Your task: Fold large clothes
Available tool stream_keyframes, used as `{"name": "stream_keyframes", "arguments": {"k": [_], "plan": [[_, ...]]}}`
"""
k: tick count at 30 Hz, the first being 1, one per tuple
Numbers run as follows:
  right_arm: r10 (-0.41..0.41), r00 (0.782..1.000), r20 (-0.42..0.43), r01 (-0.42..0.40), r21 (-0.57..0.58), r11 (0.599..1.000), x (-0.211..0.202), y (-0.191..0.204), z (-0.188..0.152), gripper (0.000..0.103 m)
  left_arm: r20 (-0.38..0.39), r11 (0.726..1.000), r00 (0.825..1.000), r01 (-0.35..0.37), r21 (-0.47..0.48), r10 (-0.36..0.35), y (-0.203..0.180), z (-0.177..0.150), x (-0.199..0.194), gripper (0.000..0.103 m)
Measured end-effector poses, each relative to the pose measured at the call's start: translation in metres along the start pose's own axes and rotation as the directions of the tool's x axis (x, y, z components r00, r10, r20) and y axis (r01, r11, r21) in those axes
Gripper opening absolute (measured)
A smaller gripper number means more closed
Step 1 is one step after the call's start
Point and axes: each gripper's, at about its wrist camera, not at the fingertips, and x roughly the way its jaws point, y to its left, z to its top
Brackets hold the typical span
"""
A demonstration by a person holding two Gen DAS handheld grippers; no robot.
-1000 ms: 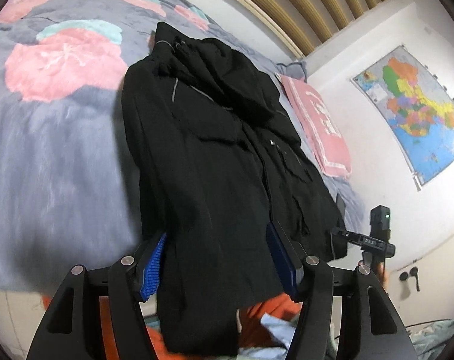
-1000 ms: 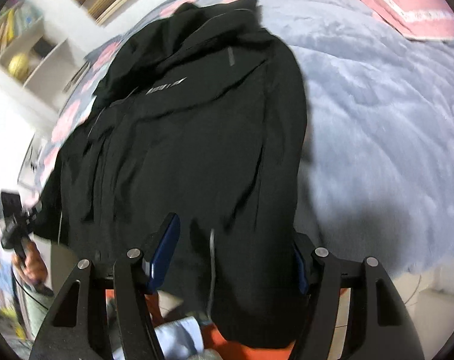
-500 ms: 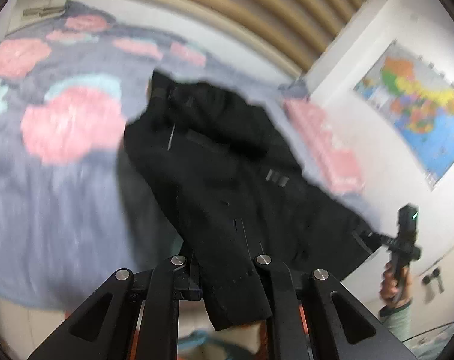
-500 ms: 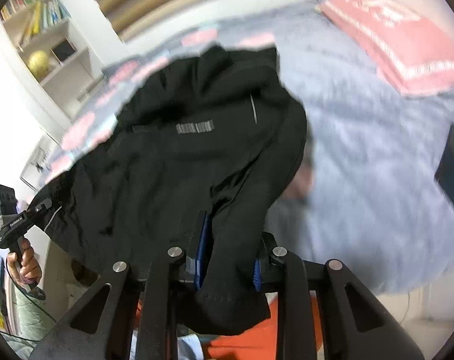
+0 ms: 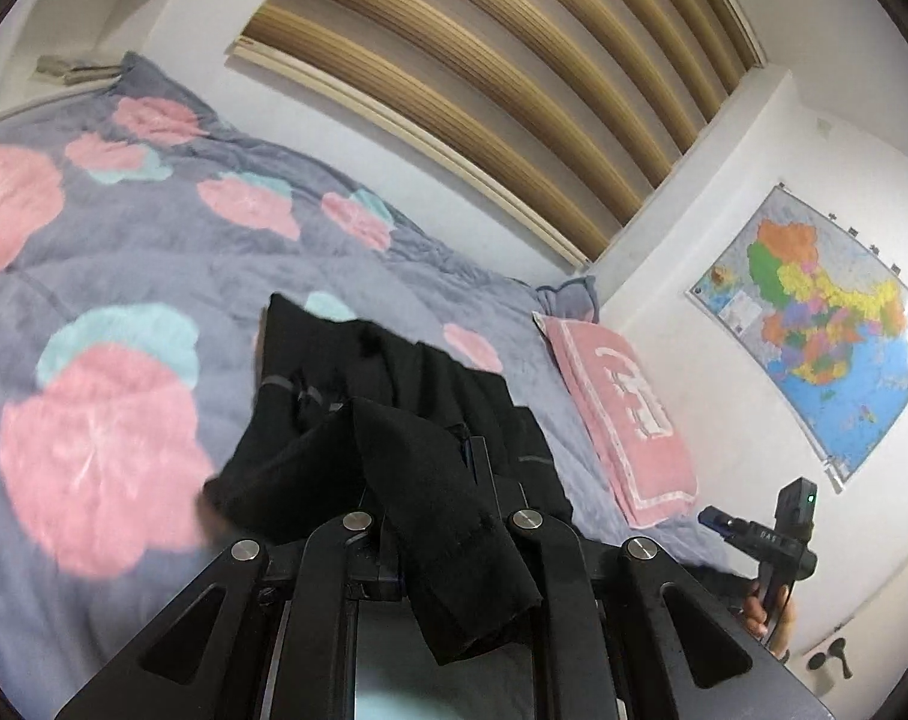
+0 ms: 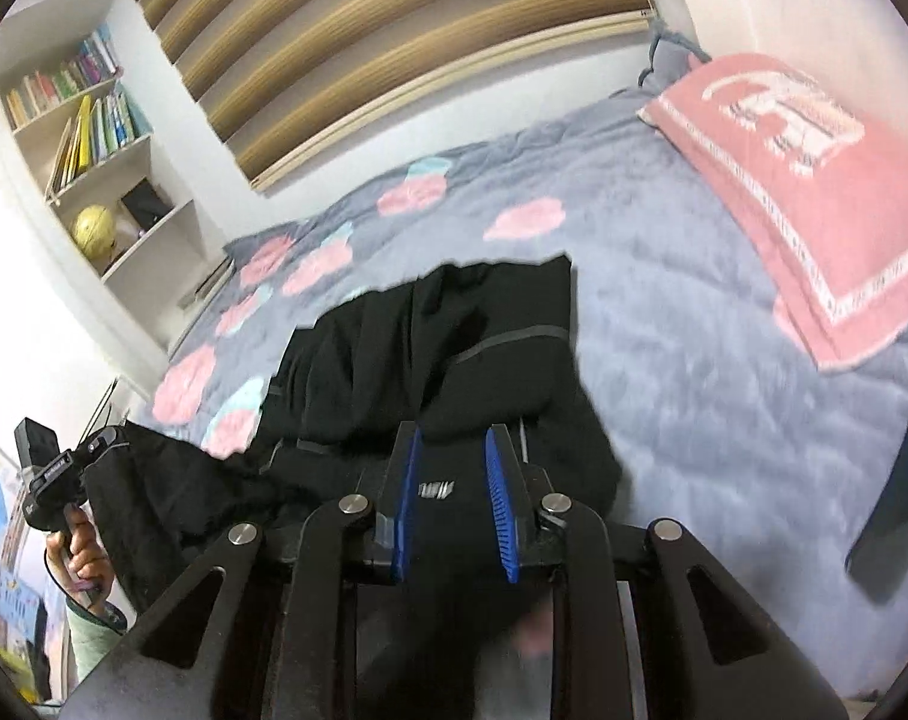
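Note:
A black jacket (image 5: 393,408) lies on the bed's grey floral duvet (image 5: 123,276), its lower part lifted and folded up over itself. My left gripper (image 5: 435,480) is shut on the jacket's hem, which drapes over its fingers. In the right wrist view the jacket (image 6: 454,336) lies bunched on the duvet (image 6: 694,360). My right gripper (image 6: 454,474) has its blue pads (image 6: 407,498) a small gap apart with black cloth between them; the grip looks loosened.
A pink pillow (image 5: 622,414) lies at the head of the bed, also in the right wrist view (image 6: 814,180). A black phone (image 6: 892,510) lies on the duvet at right. A bookshelf (image 6: 93,138) stands at left, and a map (image 5: 814,324) hangs on the wall.
Both grippers closed on the jacket's bottom hem and carried it up and forward over the bed. The right pads have now parted a little.

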Motion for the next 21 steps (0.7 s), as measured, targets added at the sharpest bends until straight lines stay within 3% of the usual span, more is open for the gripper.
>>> {"name": "stream_keyframes", "arguments": {"k": [2,4,6,8,13,18,21], "plan": [[-0.014,0.999,-0.031,0.015,0.003,1.0,0.013,-0.005,0.004,0.027,-0.006,1.0,1.0,-0.013,0.004,0.013,0.0,0.006,0.018,0.014],[-0.036,0.996,-0.081,0.037,0.016,0.999,0.019,-0.016,-0.003,0.034,-0.014,1.0,1.0,-0.008,-0.002,0.008,0.003,0.008,0.027,0.014],[-0.058,0.992,-0.116,0.063,0.036,0.997,0.019,-0.029,-0.02,0.067,-0.029,1.0,1.0,0.004,-0.003,-0.004,0.009,0.004,0.033,0.014],[-0.09,0.986,-0.142,0.099,0.056,0.994,0.019,-0.043,-0.045,0.08,-0.04,1.0,0.999,0.002,0.001,-0.002,0.012,-0.006,0.034,0.014],[-0.088,0.941,-0.326,0.144,0.152,0.978,0.039,-0.081,-0.116,0.08,-0.056,1.0,0.998,-0.008,-0.028,0.006,0.022,-0.017,0.036,0.014],[0.057,0.938,-0.342,0.055,0.308,0.95,0.033,-0.1,-0.16,0.08,-0.058,1.0,0.998,-0.023,-0.015,0.022,0.017,-0.016,0.037,0.014],[0.161,0.917,-0.365,-0.01,0.383,0.924,0.042,-0.101,-0.172,0.08,-0.058,1.0,0.998,-0.03,-0.001,0.03,0.013,-0.02,0.037,0.014]]}}
